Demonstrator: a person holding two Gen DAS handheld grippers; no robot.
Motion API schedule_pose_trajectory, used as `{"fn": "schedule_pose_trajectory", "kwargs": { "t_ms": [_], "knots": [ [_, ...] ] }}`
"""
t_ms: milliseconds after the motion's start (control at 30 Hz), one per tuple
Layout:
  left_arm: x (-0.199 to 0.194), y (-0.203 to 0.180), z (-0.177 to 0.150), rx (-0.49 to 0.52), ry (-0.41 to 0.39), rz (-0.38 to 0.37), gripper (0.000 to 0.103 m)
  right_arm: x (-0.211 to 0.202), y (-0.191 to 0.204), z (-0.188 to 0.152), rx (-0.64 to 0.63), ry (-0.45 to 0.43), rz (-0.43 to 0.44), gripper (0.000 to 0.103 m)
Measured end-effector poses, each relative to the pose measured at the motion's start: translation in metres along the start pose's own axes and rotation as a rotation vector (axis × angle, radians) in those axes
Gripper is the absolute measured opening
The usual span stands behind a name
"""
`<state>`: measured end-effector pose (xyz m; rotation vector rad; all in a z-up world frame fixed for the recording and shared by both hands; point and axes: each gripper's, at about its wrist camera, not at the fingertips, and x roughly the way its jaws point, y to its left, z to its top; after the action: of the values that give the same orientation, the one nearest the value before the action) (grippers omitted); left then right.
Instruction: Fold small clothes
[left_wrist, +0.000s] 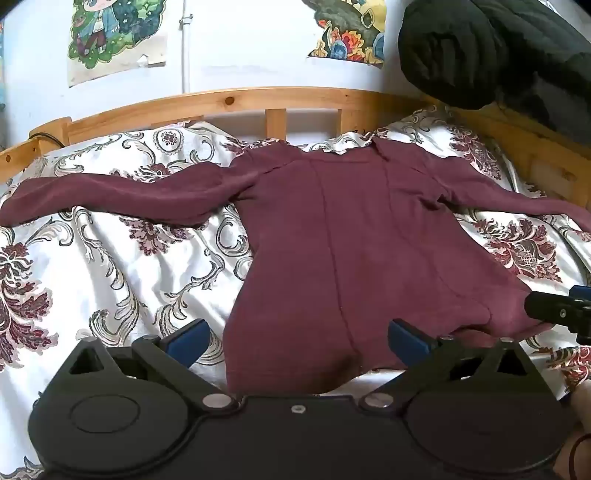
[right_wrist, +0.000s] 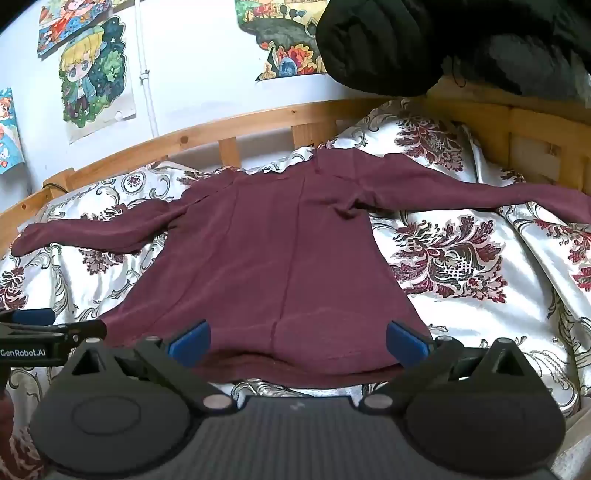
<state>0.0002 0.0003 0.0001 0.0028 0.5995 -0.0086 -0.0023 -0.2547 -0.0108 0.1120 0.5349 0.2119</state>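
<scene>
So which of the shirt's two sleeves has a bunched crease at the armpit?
The sleeve reaching toward the right of both views; the maroon shirt puckers where it joins. The other sleeve joins smoothly.

Wooden-framed bed (left_wrist: 236, 98), floral satin cover (left_wrist: 122, 258), maroon long-sleeved top (left_wrist: 343, 236) spread flat, sleeves out

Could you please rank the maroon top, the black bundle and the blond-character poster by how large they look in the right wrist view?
1. maroon top, clearly largest.
2. black bundle, partly cut off by the frame.
3. blond-character poster, smallest, though it hangs farthest away.
</scene>
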Motion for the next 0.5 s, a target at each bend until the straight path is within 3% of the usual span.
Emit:
{"fn": "schedule_pose_trajectory", "kwargs": {
  "t_ms": [500],
  "knots": [
    [0.004,-0.002,0.000,0.008,0.003,0.006,0.102,0.003,0.000,-0.002,0.011,0.016,0.004,0.103]
  ]
}}
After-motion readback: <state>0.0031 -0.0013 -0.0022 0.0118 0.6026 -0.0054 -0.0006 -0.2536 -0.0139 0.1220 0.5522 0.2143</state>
